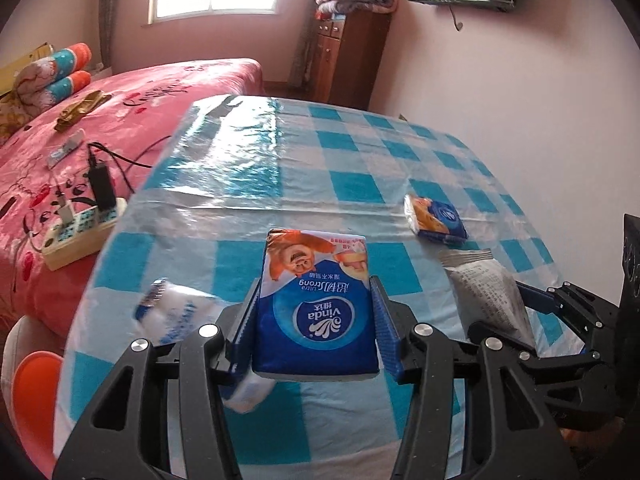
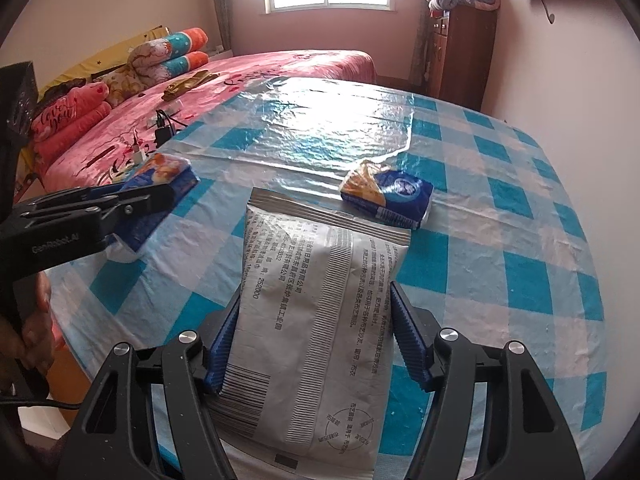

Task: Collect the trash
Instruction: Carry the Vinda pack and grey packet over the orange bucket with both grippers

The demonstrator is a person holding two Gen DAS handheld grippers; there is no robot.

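**Both grippers hold a packet above the checked table**

The left gripper (image 1: 316,308) is clenched on a blue tissue pack (image 1: 316,300); both blue pads press its long sides, and the pack is lifted off the table (image 1: 248,168). Below it, near the left edge of the table, a white wrapper (image 1: 176,312) lies on the cloth, blurred.

The right gripper (image 2: 316,332) grasps a grey printed pouch (image 2: 320,320) between its pads; the pouch points toward the far edge of the table.

A second tissue pack (image 2: 388,194) lies flat on the blue and white checked cloth, closer to the right edge than to the left one, well apart from both grippers.

Beyond the left edge stands a pink bed (image 1: 60,152) with a power strip (image 1: 76,232) on it. A hand (image 2: 30,332) shows at the left border of the right wrist view.
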